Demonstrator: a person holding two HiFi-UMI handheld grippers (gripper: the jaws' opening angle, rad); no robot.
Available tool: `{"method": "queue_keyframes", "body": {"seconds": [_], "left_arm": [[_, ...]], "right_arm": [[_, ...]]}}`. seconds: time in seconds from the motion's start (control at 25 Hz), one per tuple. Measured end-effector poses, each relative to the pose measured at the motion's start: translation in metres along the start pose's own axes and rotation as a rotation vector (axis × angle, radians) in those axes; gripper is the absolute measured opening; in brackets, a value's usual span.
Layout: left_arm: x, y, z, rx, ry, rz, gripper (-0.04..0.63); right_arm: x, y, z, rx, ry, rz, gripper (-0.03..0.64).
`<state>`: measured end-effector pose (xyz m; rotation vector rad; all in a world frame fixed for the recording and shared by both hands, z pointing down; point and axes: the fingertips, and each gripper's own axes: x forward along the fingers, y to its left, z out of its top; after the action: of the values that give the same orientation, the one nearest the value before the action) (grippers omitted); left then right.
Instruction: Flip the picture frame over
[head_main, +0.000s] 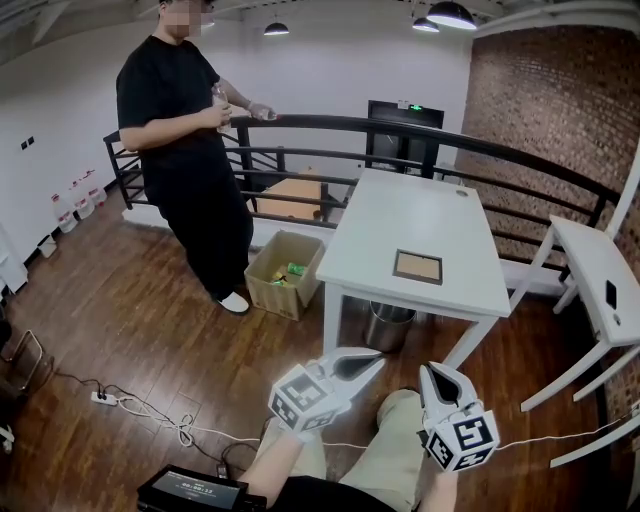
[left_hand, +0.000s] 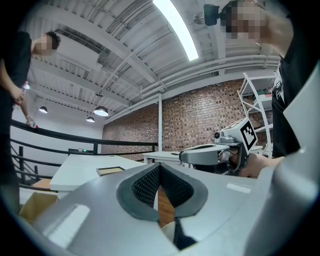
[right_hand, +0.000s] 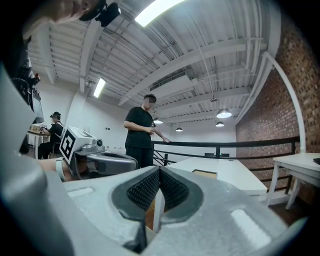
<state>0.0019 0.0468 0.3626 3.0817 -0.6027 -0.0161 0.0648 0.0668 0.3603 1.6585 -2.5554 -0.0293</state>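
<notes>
Cardboard box (head_main: 262, 290) on the floor beside the standing person (head_main: 185, 150) lies open to you, with something green inside that you cannot make out; next along, one metal bin (head_main: 388, 325) sits under the white table (head_main: 440, 215), its upper part cut off by the tabletop and its contents hidden. One picture frame (head_main: 417, 266) lies flat on that table near its front edge, tan panel showing inside a dark border, well apart from both claws. A second white table (head_main: 590, 265) runs off the right edge. Your left gripper (head_main: 376, 361) and right gripper (head_main: 429, 372) hang low above your knees, side by side, each with its jaws pressed together on nothing.
</notes>
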Motion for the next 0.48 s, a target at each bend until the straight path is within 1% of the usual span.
{"method": "queue_keyframes", "body": {"seconds": [0.12, 0.48], "left_arm": [[0.0023, 0.0, -0.0004, -0.013, 0.007, -0.002, 0.015], [0.0017, -0.0005, -0.0024, -0.011, 0.009, 0.016, 0.015]], "right_arm": [[0.0012, -0.0037, -0.0026, 0.005, 0.005, -0.003, -0.008], [-0.0025, 0.0, 0.0009, -0.001, 0.005, 0.005, -0.008]]}}
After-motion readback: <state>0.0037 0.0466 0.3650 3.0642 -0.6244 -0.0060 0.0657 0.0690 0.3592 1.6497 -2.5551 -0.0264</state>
